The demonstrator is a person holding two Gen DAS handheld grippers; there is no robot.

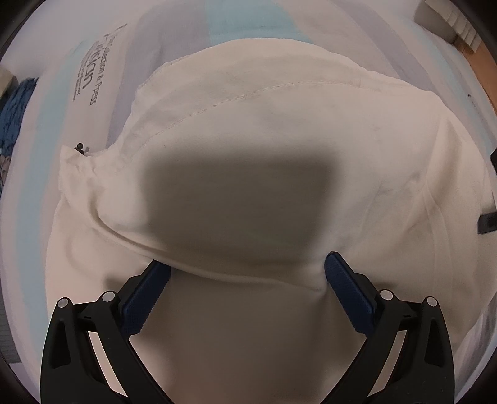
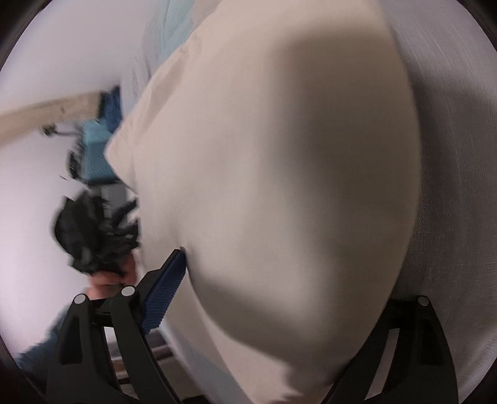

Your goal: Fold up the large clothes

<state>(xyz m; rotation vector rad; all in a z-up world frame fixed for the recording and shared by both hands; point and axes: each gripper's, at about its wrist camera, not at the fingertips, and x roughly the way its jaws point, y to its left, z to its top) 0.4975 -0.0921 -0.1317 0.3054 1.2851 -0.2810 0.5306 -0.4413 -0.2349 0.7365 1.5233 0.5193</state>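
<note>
A large cream garment (image 1: 279, 124) lies spread on the bed, and one folded edge runs across the lower part of the left wrist view. My left gripper (image 1: 247, 262) points steeply down at it. Its jaws stand wide open, and the fold lies over the tips of the blue pads (image 1: 146, 298) without being pinched. In the blurred right wrist view the cream garment (image 2: 279, 171) fills the middle. My right gripper (image 2: 285, 267) is open wide with cloth lying between the jaws. Its left pad (image 2: 167, 292) shows beside the cloth's edge; the right finger is hidden behind the cloth.
A white and pale blue bed sheet (image 1: 90, 80) with printed lettering lies under the garment. A blue knitted item (image 1: 12, 118) is at the left edge and a box (image 1: 447, 21) at the top right. A hand (image 2: 108, 279) holds a black device, near a teal box (image 2: 96, 152).
</note>
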